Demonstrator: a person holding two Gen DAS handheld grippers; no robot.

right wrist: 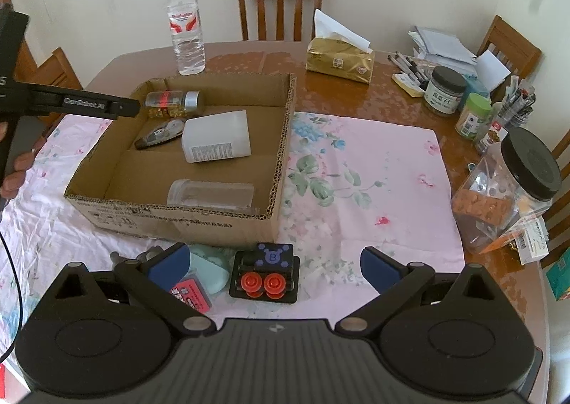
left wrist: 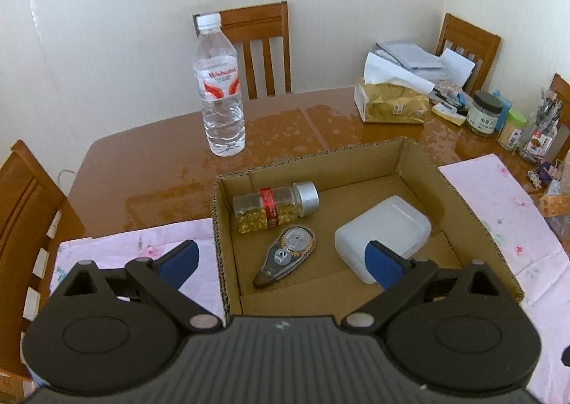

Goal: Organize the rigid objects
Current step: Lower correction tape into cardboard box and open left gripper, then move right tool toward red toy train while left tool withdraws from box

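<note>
1. Counting the contents of the single cardboard box [right wrist: 281,140], four things lie inside it: one capsule bottle [left wrist: 274,206] with a silver cap and a red band, on its side at the box's 11 o'clock corner in the left wrist view; one correction-tape dispenser [left wrist: 285,254] just below it; one white plastic jug [left wrist: 384,229] at 3 o'clock of the dispenser; and one clear jar [right wrist: 210,194], seen only from the right wrist, lying against the near wall.
2. One left gripper [left wrist: 281,258] hovers over the box's near edge with its jaws spread wide and nothing pressed between the two blue pads [left wrist: 181,258]; the dispenser shows in the gap below them.
3. One right gripper [right wrist: 274,265] hangs over the flowered cloth [right wrist: 356,162] in front of the box, jaws also wide apart and empty.
4. Between the right gripper's pads, on the cloth, sits one black block toy [right wrist: 265,274] with two red buttons; at its 9 o'clock lie one pale green object [right wrist: 213,270] and one pink packet [right wrist: 188,293], both partly hidden by the left pad.
5. One water bottle [left wrist: 221,83] stands upright on the wooden table [left wrist: 142,162] at 12 o'clock beyond the box.
6. One gold tissue pack [right wrist: 338,60] lies at 1 o'clock of the box.
7. Two dark-lidded jars stand at the table's 3 o'clock side: a small labelled jar [right wrist: 443,89] and a large clear jar [right wrist: 513,183].
8. Three wooden chairs show in the left wrist view; one stands behind the water bottle [left wrist: 263,44].
</note>
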